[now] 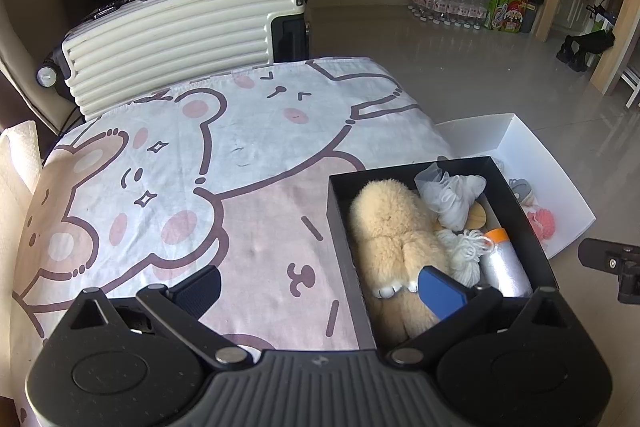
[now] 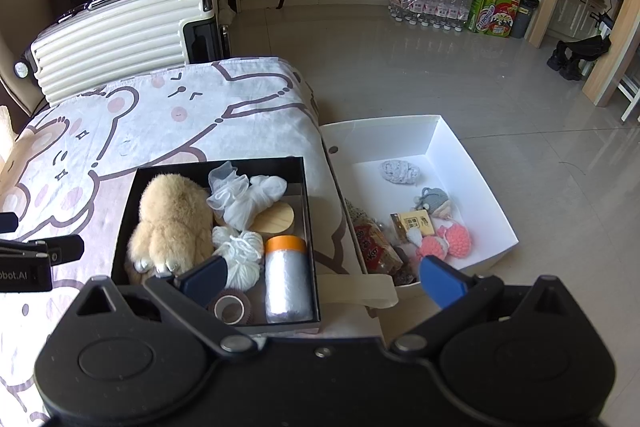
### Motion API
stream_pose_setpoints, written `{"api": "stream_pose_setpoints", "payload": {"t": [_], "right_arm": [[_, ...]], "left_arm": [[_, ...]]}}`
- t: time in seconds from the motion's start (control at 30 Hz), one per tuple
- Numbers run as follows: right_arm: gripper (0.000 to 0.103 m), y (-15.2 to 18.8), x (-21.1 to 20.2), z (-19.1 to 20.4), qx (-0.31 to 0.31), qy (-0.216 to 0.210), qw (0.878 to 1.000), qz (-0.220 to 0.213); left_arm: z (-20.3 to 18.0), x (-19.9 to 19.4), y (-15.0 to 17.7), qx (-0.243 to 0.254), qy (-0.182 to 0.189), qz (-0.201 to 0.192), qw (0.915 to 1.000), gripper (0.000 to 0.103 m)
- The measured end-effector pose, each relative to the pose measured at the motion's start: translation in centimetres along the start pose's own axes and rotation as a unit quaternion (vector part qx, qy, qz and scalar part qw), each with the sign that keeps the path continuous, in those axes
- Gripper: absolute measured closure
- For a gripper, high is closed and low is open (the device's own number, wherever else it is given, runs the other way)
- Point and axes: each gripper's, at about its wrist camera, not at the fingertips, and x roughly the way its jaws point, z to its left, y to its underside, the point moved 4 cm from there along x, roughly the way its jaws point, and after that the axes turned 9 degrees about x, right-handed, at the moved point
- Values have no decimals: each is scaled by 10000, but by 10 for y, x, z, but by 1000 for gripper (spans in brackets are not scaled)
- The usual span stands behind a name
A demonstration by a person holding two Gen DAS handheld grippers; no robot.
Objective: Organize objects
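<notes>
Black box (image 2: 124, 211), on the bed (image 2: 132, 123) near its right edge, holds:

- Plush (image 2: 172, 223), left half of the box. We judge it light, soft and squashy; we would pinch it across the body, where the fur gives the pads something to bite.
- Gauze bundle (image 2: 244, 197), far right corner, lying on the wooden lid (image 2: 276, 221). Near weightless and limp; any fold will do for a hold.
- Yarn (image 2: 240, 251), middle. Light; loose strands may snag or trail.
- Silver roll (image 2: 286, 287) with orange cap, near right corner, lying on its side. Stiff, and we take the film for slippery; grip across the barrel.
- Tape ring (image 2: 232, 307), near wall. Stiff and small; grip across the rim.

White box (image 2: 436, 143), lower, just beside the bed on the right, holds a grey bundle (image 2: 400, 173), a grey knit toy (image 2: 434, 201), a pink knit toy (image 2: 444, 241), a small card (image 2: 414, 223) and a snack pack (image 2: 376, 247). Its far half is bare floor, with room to set things down.

Our left gripper (image 1: 316, 287) is spread wide, one finger over the bed, the other over the plush; it holds nothing. Our right gripper (image 2: 320, 275) is also spread wide and empty, straddling the black box's right wall.

Edges: the black box's walls stand upright and crowd a reach from the side, so we judge entry from above best. The bed to the left lies open.
</notes>
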Motion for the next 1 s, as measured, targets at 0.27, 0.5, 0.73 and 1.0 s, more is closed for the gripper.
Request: {"api": "stream_pose_setpoints", "payload": {"t": [0.27, 0.5, 0.73, 1.0], "right_arm": [[0, 0, 1, -1, -3, 9, 10000, 12], [0, 1, 1, -2, -8, 13, 10000, 26], [0, 1, 1, -2, -6, 17, 10000, 27], [0, 1, 1, -2, -5, 20, 10000, 28]], "left_arm": [[0, 0, 0, 3, -2, 2, 10000, 0], [0, 1, 0, 3, 2, 2, 10000, 0], [0, 1, 1, 3, -1, 5, 10000, 0], [-1, 3, 3, 7, 20, 15, 10000, 0]]}}
